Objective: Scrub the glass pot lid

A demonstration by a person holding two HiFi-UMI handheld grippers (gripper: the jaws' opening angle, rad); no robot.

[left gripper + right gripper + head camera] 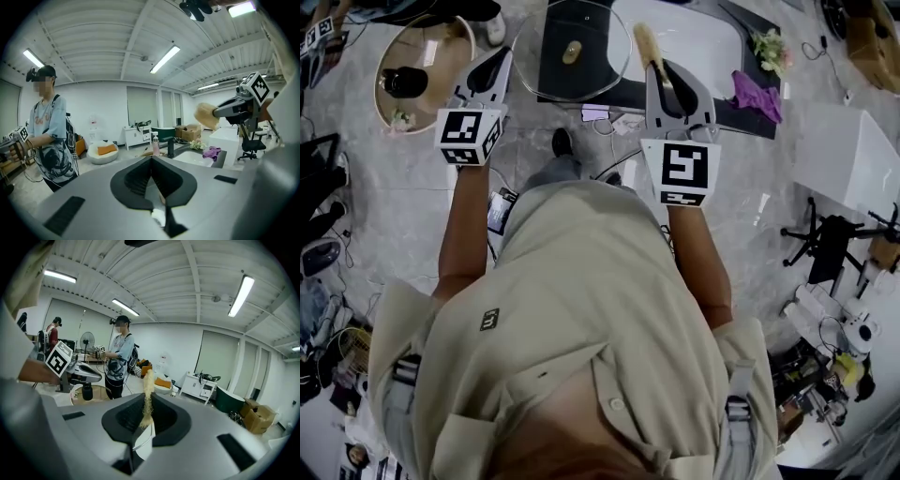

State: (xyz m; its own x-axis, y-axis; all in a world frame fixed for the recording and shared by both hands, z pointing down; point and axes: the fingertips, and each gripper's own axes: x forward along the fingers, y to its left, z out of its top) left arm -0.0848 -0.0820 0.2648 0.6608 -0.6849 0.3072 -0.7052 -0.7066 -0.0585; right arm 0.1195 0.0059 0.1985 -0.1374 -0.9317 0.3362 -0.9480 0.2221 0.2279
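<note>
Tan scrubber (147,394) pinched between jaws

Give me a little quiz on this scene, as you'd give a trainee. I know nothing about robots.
1. Multiple choice: what does the right gripper hold?
A) a bottle
B) a beige scrubber
C) a flower
2. True or false: the purple cloth lies on the glass pot lid.
3. Are the jaws of the left gripper open or shut?

Key
1. B: the beige scrubber stands clamped between its jaws.
2. False: in the head view the purple cloth lies apart from the glass pot lid, off to its right.
3. Shut.
</note>
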